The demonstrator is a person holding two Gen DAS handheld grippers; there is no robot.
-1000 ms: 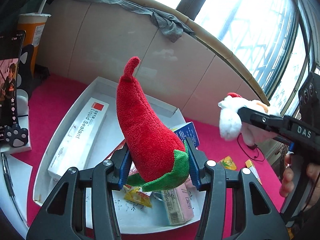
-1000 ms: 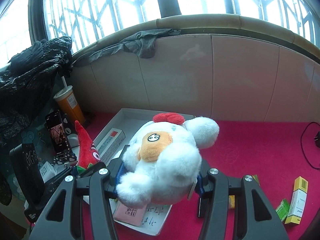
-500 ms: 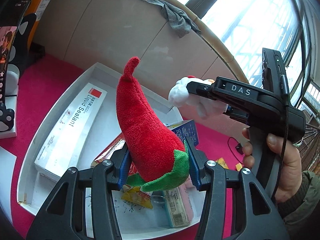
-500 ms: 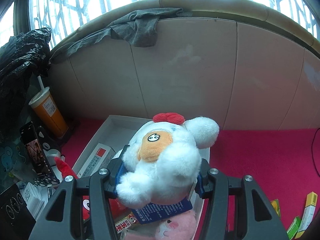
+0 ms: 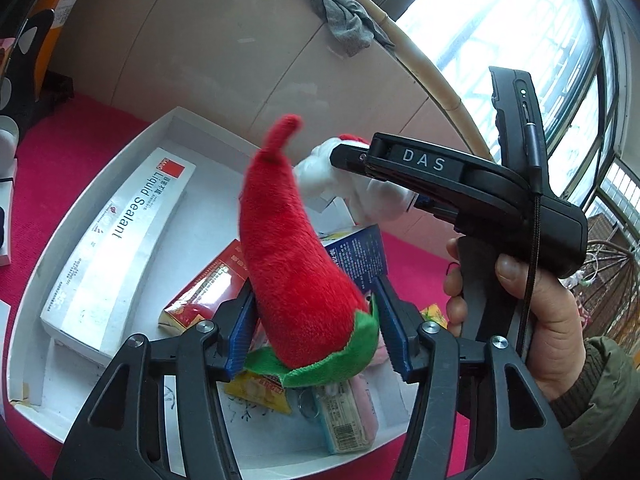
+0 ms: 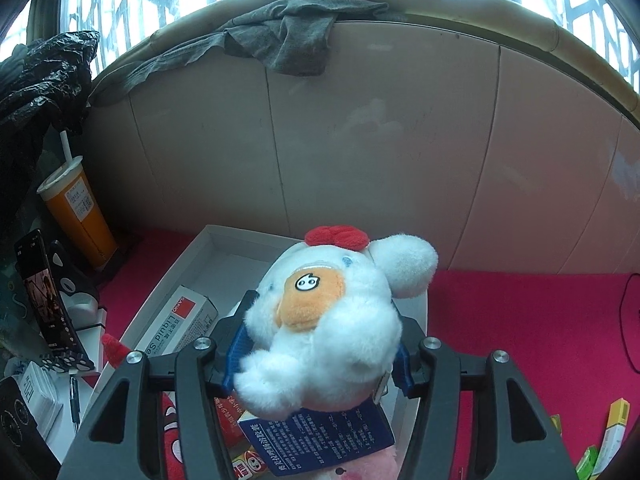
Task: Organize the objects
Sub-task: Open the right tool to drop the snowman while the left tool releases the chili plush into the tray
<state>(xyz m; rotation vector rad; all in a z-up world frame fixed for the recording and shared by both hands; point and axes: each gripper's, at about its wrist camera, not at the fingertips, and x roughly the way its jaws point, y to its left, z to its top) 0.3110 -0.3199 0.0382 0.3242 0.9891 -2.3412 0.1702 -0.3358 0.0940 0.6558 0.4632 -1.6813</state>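
My left gripper (image 5: 316,340) is shut on a red plush chili pepper (image 5: 292,264) with a green cap, held above the white box (image 5: 48,248). My right gripper (image 6: 320,356) is shut on a white plush chicken (image 6: 328,320) with a red comb, held over the far right part of the same box (image 6: 192,260). In the left wrist view the right gripper's body crosses above the box and the chicken (image 5: 372,196) shows behind it. The pepper's tip (image 6: 114,346) shows low on the left in the right wrist view.
The box holds a long Liquid Sealant carton (image 5: 116,248), a blue carton (image 5: 360,252), a red packet (image 5: 204,292) and small packets. An orange cup (image 6: 76,208) and a phone on a stand (image 6: 44,296) stand left. Small yellow and green cartons (image 6: 608,440) lie right on the red cloth.
My right gripper has carried the chicken leftward, over the box and close to the left gripper. The left gripper holds the pepper over the box and has shifted slightly forward.
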